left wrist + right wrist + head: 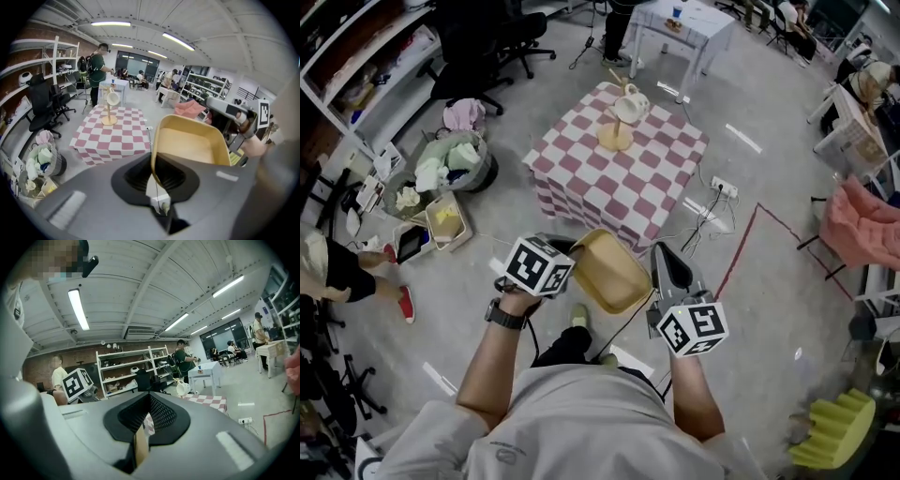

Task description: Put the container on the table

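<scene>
Your left tongs and right tongs each pinch the tan rectangular plastic container. You're mid-carry, I reckon; the red-checked surface sits well ahead, so walk up and lower it.

The bench, draped in red-and-white checks, carries only a wooden stand near its far corner, with a mug hung on it. On the floor, a power strip lies beside the bench's right edge and a full basket sits off its left corner.
</scene>
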`<state>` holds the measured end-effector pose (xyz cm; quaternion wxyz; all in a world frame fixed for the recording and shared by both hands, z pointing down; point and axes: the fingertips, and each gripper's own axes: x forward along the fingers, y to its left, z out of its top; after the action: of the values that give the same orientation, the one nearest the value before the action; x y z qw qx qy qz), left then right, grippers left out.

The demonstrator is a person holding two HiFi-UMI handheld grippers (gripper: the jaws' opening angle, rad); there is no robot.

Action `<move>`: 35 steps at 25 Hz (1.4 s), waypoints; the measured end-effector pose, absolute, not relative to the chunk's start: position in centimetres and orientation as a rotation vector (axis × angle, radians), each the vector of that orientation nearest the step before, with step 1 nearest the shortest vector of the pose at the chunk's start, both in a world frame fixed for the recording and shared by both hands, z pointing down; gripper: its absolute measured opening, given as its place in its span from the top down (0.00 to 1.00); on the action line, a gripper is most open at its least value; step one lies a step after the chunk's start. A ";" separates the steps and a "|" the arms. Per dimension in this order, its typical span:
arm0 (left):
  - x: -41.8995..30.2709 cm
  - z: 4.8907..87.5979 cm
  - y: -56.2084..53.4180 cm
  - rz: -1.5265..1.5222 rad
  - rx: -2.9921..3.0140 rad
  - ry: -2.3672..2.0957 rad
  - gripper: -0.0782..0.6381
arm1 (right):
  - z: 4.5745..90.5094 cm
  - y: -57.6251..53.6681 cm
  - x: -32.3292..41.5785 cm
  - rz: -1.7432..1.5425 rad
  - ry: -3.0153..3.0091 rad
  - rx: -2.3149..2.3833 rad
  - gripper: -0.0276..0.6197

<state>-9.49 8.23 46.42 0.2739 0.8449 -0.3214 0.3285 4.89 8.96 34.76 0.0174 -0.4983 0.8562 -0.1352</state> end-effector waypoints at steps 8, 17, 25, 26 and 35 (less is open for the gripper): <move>-11.7 48.2 1.1 0.906 2.295 -0.800 0.86 | 35.6 2.9 2.3 -0.445 2.616 -1.646 0.94; -11.9 50.3 -3.9 0.918 2.280 -0.763 0.86 | 36.2 -1.5 1.8 -0.466 2.593 -1.695 0.94; -10.8 53.3 -8.4 0.952 2.237 -0.765 0.86 | 38.5 -6.5 2.7 -0.521 2.600 -1.674 0.94; -10.5 53.7 -9.2 0.961 2.232 -0.765 0.86 | 38.8 -7.4 3.0 -0.530 2.602 -1.669 0.94; -6.9 57.7 -15.5 1.001 2.169 -0.761 0.86 | 42.4 -15.7 6.5 -0.645 2.649 -1.613 0.94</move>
<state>-6.88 -15.51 57.74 0.3119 0.8219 -0.2885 0.3794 6.51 -15.65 42.43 -0.0131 -0.5092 0.8361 -0.2036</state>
